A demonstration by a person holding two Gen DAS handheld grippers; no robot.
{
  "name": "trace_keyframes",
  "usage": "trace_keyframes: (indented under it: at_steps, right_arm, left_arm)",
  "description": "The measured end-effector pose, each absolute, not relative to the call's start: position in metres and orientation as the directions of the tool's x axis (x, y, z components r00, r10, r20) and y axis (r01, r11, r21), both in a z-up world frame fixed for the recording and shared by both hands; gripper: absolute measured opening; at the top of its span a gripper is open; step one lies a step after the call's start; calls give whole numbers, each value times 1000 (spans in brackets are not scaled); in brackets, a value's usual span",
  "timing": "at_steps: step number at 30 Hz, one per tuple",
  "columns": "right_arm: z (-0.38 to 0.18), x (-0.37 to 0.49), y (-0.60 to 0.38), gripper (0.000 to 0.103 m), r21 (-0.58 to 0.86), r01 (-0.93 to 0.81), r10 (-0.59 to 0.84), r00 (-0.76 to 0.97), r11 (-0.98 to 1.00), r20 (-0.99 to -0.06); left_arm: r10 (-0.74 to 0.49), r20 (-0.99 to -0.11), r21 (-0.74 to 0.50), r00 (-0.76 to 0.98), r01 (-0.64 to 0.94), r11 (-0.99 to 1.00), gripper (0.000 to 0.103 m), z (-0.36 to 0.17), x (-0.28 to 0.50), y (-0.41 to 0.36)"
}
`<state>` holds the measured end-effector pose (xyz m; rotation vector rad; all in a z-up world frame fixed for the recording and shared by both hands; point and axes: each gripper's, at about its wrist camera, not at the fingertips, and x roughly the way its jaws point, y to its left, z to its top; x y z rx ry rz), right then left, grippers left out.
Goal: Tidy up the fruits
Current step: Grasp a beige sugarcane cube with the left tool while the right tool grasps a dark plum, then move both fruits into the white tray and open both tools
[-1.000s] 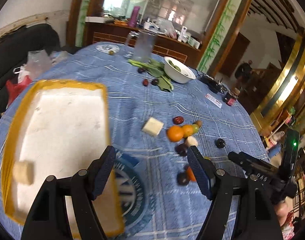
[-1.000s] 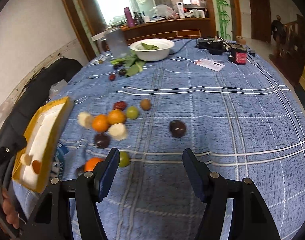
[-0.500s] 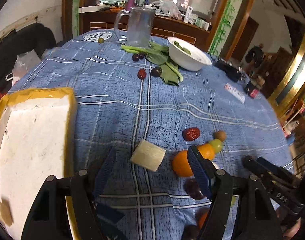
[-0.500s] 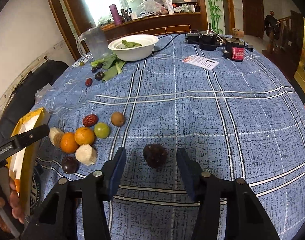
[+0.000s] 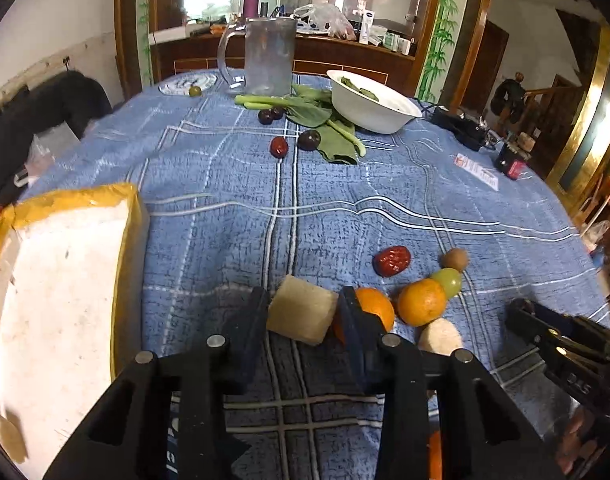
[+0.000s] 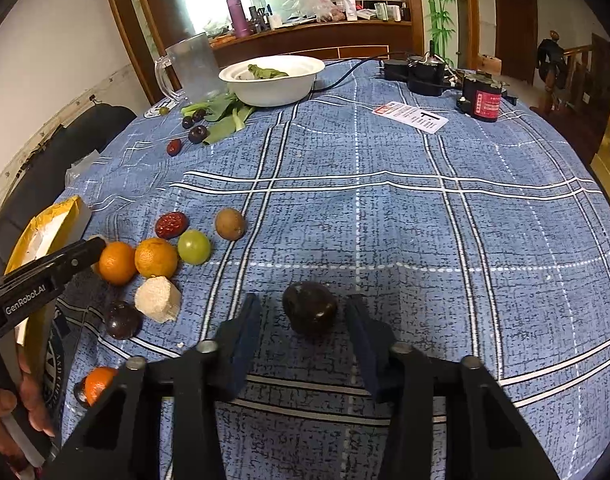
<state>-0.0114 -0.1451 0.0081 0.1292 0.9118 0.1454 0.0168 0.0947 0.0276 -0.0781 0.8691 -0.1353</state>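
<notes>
White letters "GenRobot.AI" stand on the black arm of the left tongs, seen from the right wrist. The print on the white card and the red-labelled jar is too small to read.

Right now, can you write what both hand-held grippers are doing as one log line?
left hand-held gripper: closing on pale fruit chunk | right hand-held gripper: closing around dark fruit, gaps remain | tray: beside

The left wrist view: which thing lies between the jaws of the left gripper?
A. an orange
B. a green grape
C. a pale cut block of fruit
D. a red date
C: the pale cut block sits between the closing jaws of the left gripper, both pads against its sides; the orange lies just outside.
</notes>
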Motion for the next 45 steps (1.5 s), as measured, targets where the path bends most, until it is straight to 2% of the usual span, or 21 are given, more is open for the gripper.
trace_keyframes:
  at_steps: [1, 2, 4, 6, 8, 9, 13, 23, 28, 34, 45]
  right_arm:
    - [8, -12, -146, 28, 178, -68, 182, 605, 982, -775]
    - [8, -12, -147, 28, 182, -67, 185, 606, 981, -774]
    - [8, -12, -147, 27, 184, -68, 187, 607, 981, -773]
    - [8, -13, -147, 27, 185, -71, 189, 610, 980, -770]
    - [9, -15, -147, 26, 196, -75, 200, 613, 978, -764]
    - [10, -16, -147, 26, 199, -76, 203, 617, 977, -760]
    - [17, -21, -148, 26, 219, -88, 224, 644, 972, -732]
    - [31, -32, -143, 26, 233, -134, 259, 692, 963, -674]
    - [41, -42, -123, 26, 192, -164, 251, 713, 968, -655]
    - [61, -61, -60, 27, 252, -294, 386, 655, 922, -650]
    - [60, -62, 93, 28, 270, -519, 537, 477, 811, -695]
  left_arm:
    - [-162, -757, -142, 632, 83, 986, 35, 27, 17, 98]
    - [-165, -758, -149, 631, 79, 986, 36, 27, 18, 99]
    - [-151, -771, -146, 619, 59, 988, 44, 22, 22, 100]
    - [-137, -766, -139, 628, 47, 989, 47, 20, 22, 101]
    - [-136, -767, -136, 628, 49, 989, 46, 20, 22, 100]
    - [-146, -765, -142, 627, 56, 988, 37, 20, 21, 100]
    - [-128, -758, -109, 639, 69, 992, 36, 22, 16, 94]
    - [-212, -693, -246, 689, 50, 968, 36, 59, -39, 126]
    - [-136, -661, -229, 738, -26, 973, 36, 76, -73, 170]
    - [18, -663, -180, 749, -183, 967, 36, 76, -91, 232]
    - [44, -711, -224, 702, -285, 932, 36, 48, -109, 285]
